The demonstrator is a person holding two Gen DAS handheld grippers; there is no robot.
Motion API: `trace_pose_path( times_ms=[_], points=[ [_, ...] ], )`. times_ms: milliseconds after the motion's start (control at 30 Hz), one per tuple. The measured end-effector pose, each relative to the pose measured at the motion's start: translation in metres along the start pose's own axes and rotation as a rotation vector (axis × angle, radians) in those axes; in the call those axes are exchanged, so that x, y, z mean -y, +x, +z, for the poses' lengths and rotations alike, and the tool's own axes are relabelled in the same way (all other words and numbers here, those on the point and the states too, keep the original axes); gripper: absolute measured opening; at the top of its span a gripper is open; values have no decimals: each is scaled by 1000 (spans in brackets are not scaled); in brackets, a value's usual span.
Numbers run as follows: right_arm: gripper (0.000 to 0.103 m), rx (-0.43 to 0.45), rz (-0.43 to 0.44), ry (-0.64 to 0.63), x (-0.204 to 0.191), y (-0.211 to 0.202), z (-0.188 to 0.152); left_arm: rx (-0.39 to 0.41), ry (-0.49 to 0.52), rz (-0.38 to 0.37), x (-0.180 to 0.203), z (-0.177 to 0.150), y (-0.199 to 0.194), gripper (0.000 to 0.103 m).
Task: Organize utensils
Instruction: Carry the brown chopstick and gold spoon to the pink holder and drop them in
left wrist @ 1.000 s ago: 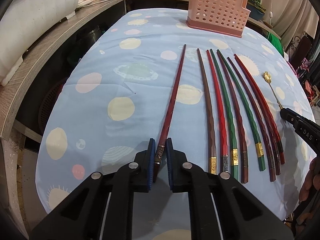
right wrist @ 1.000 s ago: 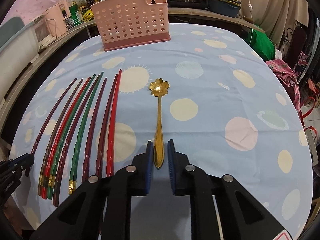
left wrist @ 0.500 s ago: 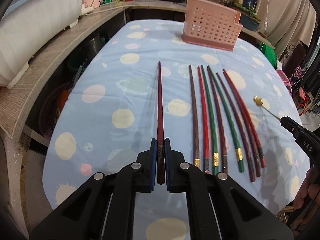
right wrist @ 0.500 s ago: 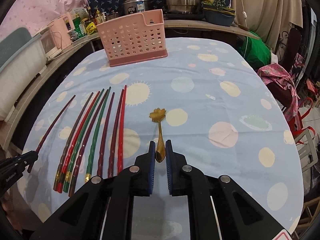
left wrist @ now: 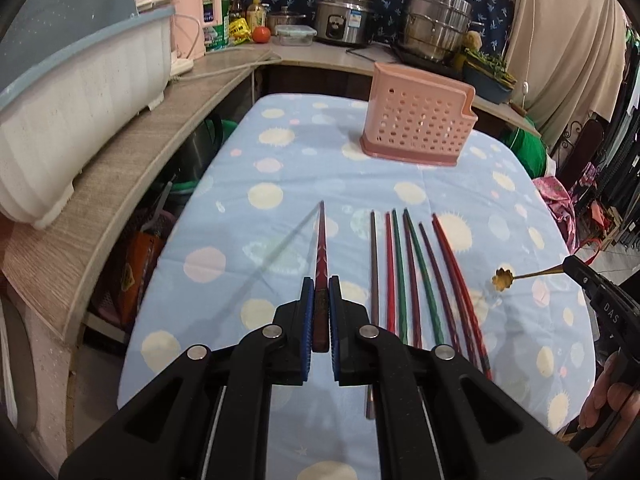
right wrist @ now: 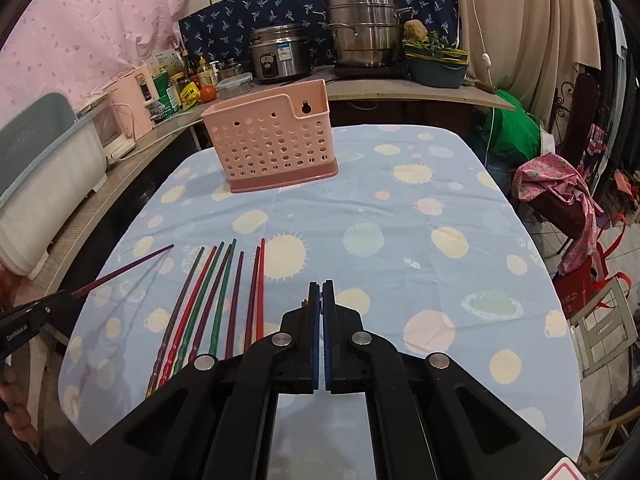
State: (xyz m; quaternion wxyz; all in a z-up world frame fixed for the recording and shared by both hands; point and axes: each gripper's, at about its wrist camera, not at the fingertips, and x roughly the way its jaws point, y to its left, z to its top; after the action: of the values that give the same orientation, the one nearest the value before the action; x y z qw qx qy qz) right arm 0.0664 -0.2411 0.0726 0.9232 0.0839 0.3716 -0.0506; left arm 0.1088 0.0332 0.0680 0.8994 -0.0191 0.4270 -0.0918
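My left gripper is shut on a dark red chopstick and holds it above the table, tip pointing away; it also shows in the right wrist view. My right gripper is shut on a gold flower-shaped spoon, lifted off the cloth; in its own view the spoon is almost hidden between the fingers. Several red, green and brown chopsticks lie side by side on the table, also seen in the right wrist view. A pink perforated utensil holder stands at the far end.
The table wears a blue cloth with pale spots. A wooden counter runs along the left with a white dish rack. Pots and a rice cooker stand behind. A chair with pink cloth is to the right.
Both grippers have risen from the table, the left lifting the dark red chopstick and the right lifting the gold spoon. Both views now look further toward the pink holder.
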Motion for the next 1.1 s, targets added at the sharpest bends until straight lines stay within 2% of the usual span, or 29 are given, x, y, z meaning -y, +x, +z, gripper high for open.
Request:
trace_pose_path(
  times_ms=[133, 367, 700, 833, 1100],
  points=[
    [2, 40, 18, 3, 2, -1, 31, 54, 9, -5, 2, 35, -10, 7],
    [2, 131, 64, 16, 0, 8, 109, 171, 42, -6, 15, 122, -23, 7],
    [2, 177, 84, 41, -3, 58, 203, 394, 31, -49, 50, 243, -47, 7],
    [2, 164, 79, 44, -4, 82, 226, 437, 31, -79, 66, 274, -40, 7],
    [2, 70, 73, 57, 3, 138, 233, 438, 50, -81, 88, 292, 4, 7]
  ],
)
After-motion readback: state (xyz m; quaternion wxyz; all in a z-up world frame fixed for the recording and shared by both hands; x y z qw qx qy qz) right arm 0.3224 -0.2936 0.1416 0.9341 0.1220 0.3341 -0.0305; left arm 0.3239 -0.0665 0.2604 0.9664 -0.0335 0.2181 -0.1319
